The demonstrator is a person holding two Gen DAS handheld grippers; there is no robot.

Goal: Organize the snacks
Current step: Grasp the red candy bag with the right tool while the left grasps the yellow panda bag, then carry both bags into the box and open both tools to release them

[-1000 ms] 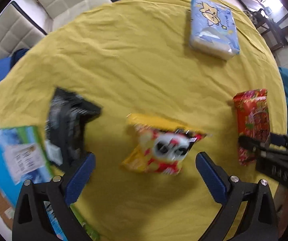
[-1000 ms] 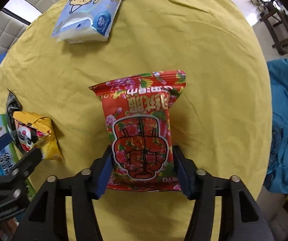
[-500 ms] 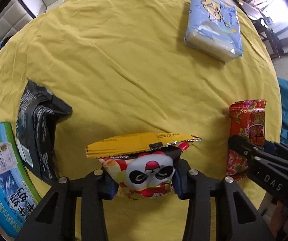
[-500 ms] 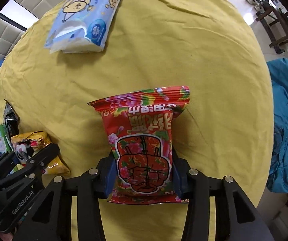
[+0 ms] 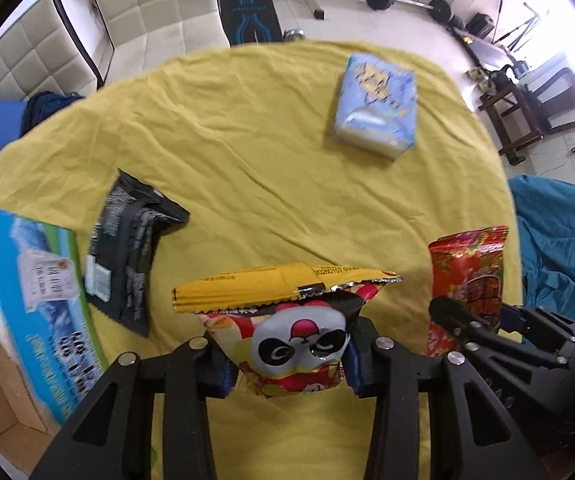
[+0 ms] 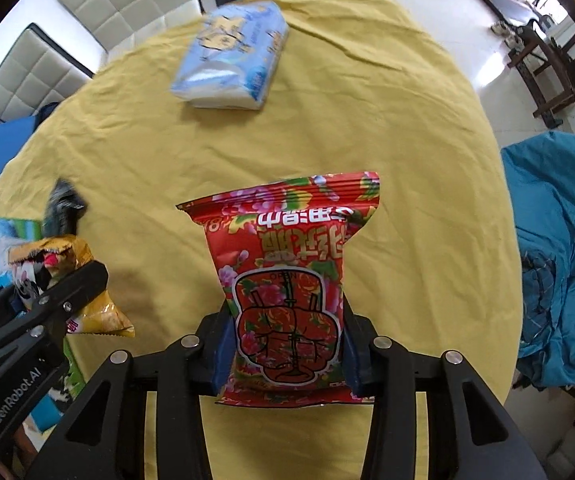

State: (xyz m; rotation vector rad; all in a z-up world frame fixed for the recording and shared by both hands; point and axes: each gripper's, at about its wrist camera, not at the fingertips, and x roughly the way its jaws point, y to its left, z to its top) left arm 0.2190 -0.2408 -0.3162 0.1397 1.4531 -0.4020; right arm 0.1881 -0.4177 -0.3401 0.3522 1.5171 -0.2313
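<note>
We've got both grippers loaded. L gripper point(image 5: 287, 364) has its pads pressed onto the lower part of the panda snack bag point(image 5: 287, 332), yellow top seal fanning out above the jaws. R gripper point(image 6: 285, 350) is pinching the red floral snack bag point(image 6: 291, 284) by its lower end, w/ most of the pack sticking out fwd past the fingers. Both bags look lifted off the yellow tablecloth point(image 5: 247, 160), though we can't tell how high.

On the table otherwise: a black snack pouch point(image 5: 127, 248) lying flat just beside the blue-green carton point(image 5: 35, 292) at our left edge, and a blue tissue pack point(image 5: 375, 108) well apart at the far side. The carton looks like an open box, prob the place snacks go, but that's our guess.

What could go wrong:
- Both grips sit low on soft, air-filled bags, so the long free end may swing and a pack could slide out if we move fast or tilt
- Squeezing harder to fix that may crush the contents or pop a seal
- The 2 grippers are near each other; in the R view the L tool sits just beside the red pack, so crossing over toward the carton could knock them together
- The black pouch lies btw us and the carton; a low pass may drag it or bunch up the cloth
- Dropping 2 bags in at once may leave one hanging on the carton rim
</note>
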